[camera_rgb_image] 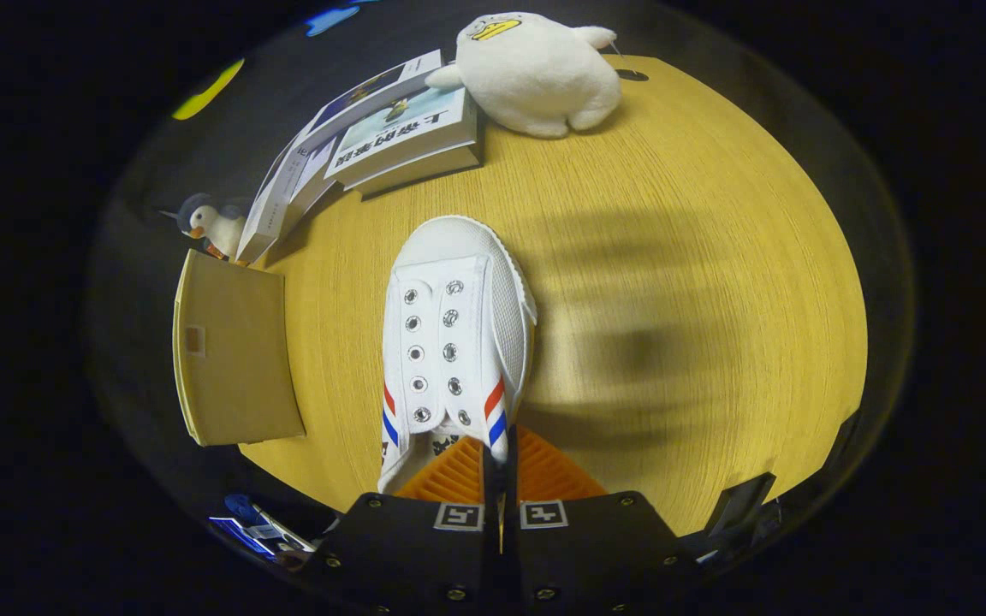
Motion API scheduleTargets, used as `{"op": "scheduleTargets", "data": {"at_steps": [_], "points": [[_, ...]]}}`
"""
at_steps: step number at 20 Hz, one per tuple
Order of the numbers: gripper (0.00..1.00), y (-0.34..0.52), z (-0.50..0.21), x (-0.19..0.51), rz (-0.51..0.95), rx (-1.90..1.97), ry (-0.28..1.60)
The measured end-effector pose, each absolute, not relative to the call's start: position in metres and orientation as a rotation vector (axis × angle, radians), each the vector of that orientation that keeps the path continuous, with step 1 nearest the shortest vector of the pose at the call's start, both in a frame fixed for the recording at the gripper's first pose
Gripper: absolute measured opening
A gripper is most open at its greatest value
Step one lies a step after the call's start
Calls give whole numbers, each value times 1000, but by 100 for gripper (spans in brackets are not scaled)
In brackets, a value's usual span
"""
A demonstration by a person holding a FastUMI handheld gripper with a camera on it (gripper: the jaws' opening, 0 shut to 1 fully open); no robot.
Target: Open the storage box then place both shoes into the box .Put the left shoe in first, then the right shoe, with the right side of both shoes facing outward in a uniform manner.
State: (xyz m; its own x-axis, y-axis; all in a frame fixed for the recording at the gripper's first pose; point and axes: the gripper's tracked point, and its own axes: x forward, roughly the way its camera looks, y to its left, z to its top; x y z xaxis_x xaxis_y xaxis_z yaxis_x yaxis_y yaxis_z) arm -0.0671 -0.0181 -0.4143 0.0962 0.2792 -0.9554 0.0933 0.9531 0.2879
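A white canvas shoe with red and blue side stripes and empty eyelets points its toe away from me, over the wooden table. My gripper is shut on the rim of the shoe's opening at the heel end, with the thin wall pinched between both fingers. A blurred shadow on the table to the right of the shoe suggests it hangs above the surface. The tan storage box lies to the left of the shoe at the table's edge, showing a flat panel with a small cut-out. I cannot tell whether it is open.
Beyond the shoe lies a stack of books, with a white plush duck to their right. A small penguin toy stands behind the box. Bare tabletop stretches to the right of the shoe.
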Motion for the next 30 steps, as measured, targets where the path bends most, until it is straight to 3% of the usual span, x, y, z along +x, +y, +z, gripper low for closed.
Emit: {"op": "scheduleTargets", "data": {"at_steps": [16, 30], "points": [[1, 48, -326, -48, 277, 220, 1398], [1, 148, -262, -29, 510, 197, 1366]]}}
